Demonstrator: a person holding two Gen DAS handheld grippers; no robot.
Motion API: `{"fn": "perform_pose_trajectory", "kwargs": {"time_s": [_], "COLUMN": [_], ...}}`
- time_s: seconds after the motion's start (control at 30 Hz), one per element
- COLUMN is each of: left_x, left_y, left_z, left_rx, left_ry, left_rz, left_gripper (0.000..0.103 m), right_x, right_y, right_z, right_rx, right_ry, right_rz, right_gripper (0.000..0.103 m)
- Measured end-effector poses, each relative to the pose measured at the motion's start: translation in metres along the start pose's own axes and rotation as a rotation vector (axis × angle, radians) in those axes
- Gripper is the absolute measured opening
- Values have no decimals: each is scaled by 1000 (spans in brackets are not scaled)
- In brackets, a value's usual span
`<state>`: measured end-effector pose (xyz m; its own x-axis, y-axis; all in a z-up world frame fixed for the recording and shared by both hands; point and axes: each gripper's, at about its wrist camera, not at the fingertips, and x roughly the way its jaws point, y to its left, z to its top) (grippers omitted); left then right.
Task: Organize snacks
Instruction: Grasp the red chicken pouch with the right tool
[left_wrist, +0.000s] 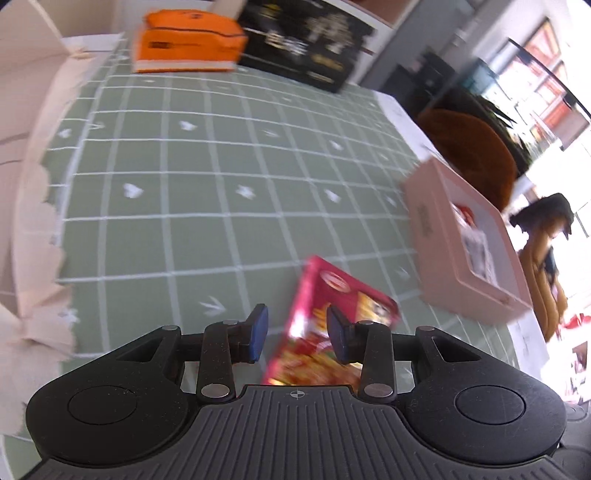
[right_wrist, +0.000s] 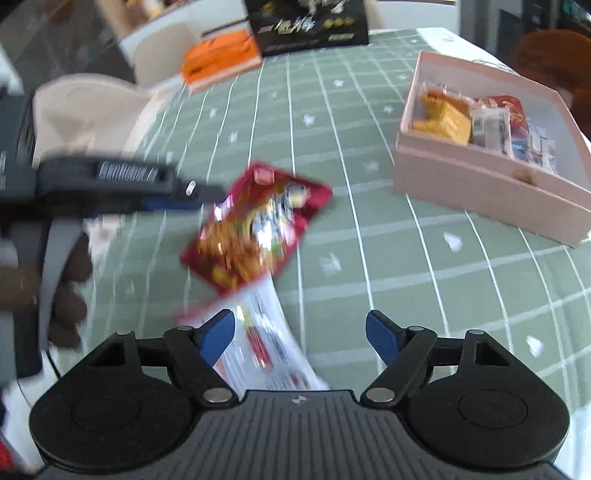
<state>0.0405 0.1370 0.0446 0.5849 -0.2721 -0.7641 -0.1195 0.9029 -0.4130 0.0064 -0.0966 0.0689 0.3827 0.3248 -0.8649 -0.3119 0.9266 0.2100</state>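
A red snack packet (left_wrist: 325, 325) lies on the green checked tablecloth (left_wrist: 207, 192), blurred by motion. My left gripper (left_wrist: 297, 334) is open, its blue pads either side of the packet's near part. The right wrist view shows the same red packet (right_wrist: 258, 225) with the left gripper (right_wrist: 184, 197) coming in from the left beside it. My right gripper (right_wrist: 299, 334) is open, above a white packet (right_wrist: 266, 343) that lies under its left finger. A pink box (right_wrist: 491, 173) holding several snacks stands at the right; it also shows in the left wrist view (left_wrist: 469, 243).
An orange box (left_wrist: 184, 40) and a black box (left_wrist: 306, 40) stand at the table's far side. A cream chair (right_wrist: 85, 110) is at the left edge. A brown plush thing (left_wrist: 472, 155) sits beyond the pink box.
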Motion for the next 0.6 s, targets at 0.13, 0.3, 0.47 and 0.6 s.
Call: {"fn": "perform_pose_trajectory", "kwargs": {"time_s": [0.13,0.3,0.47,0.6], "left_x": [-11,-29,-39,-43], "left_y": [17,32,42,30], "left_z": [5,-2,-12,-25], "left_rx": [-50,-77,-99,-39], "left_ry": [-37,-63,-46,31], "left_rz": [14,36,49,18], "left_gripper": [40,40,40,40], "right_x": [28,69,107,102], "right_y": [14,44,74,72], "right_z": [32,65,78,70], "right_rx": [78,128,40,-69], "right_ry": [-5,22,30,4], "right_rz": [1,-50,-226,-214], "right_gripper": [79,79,92,79]}}
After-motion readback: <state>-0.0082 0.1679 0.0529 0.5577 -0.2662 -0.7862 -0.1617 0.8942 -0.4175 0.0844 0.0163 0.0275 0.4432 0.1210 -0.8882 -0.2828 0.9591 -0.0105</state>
